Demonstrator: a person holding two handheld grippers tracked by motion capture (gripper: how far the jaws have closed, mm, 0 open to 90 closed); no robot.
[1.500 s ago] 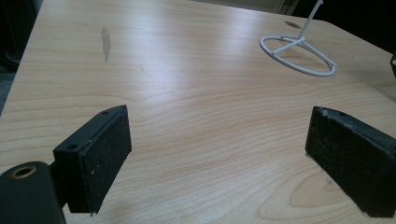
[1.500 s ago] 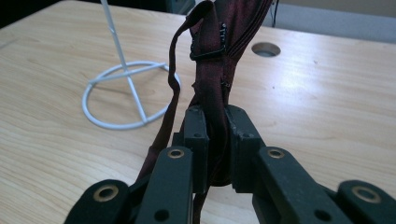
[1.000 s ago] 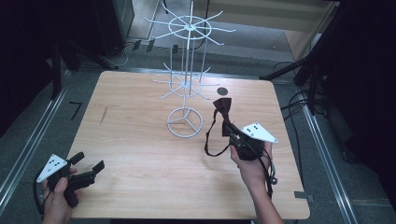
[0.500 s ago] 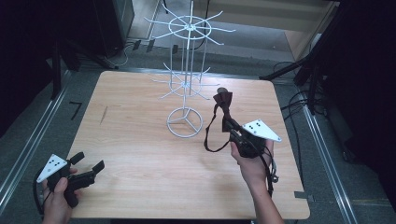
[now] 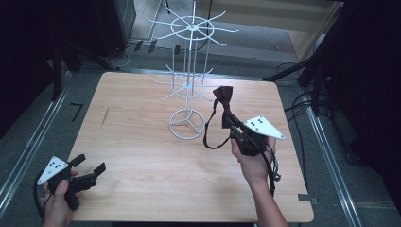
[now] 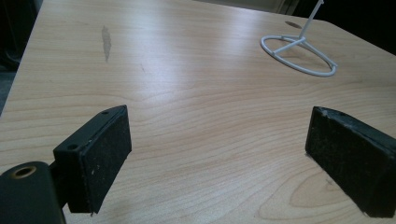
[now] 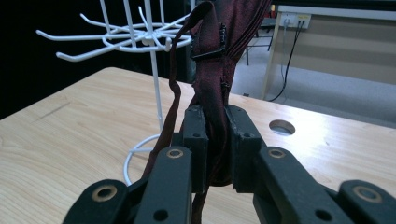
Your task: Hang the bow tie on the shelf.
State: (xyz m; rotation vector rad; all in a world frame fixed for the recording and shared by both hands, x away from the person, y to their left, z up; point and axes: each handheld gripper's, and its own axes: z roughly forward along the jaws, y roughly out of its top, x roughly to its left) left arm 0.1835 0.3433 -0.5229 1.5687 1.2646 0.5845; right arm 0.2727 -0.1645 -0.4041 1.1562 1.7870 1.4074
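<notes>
Dark red bow tie (image 5: 222,96) clamped in right gripper (image 5: 230,124), held up beside the white wire rack (image 5: 189,85).

High view: bow tie is seen centre-right of frame, just right of the rack's lower hook tier, its strap (image 5: 210,135) looped down toward the table (image 5: 142,156). Right gripper view: jaws are shut tight on the fabric (image 7: 215,93) at frame centre, w/ the strap (image 7: 173,107) hung off to the left & rack hooks (image 7: 116,39) at upper left. Left gripper (image 5: 90,169) is kept at lower left of the high view, over the table edge. Left gripper view: jaws are spread wide, nothing between them, bare wood under; rack's ring base (image 6: 299,56) is caught at upper right.
</notes>
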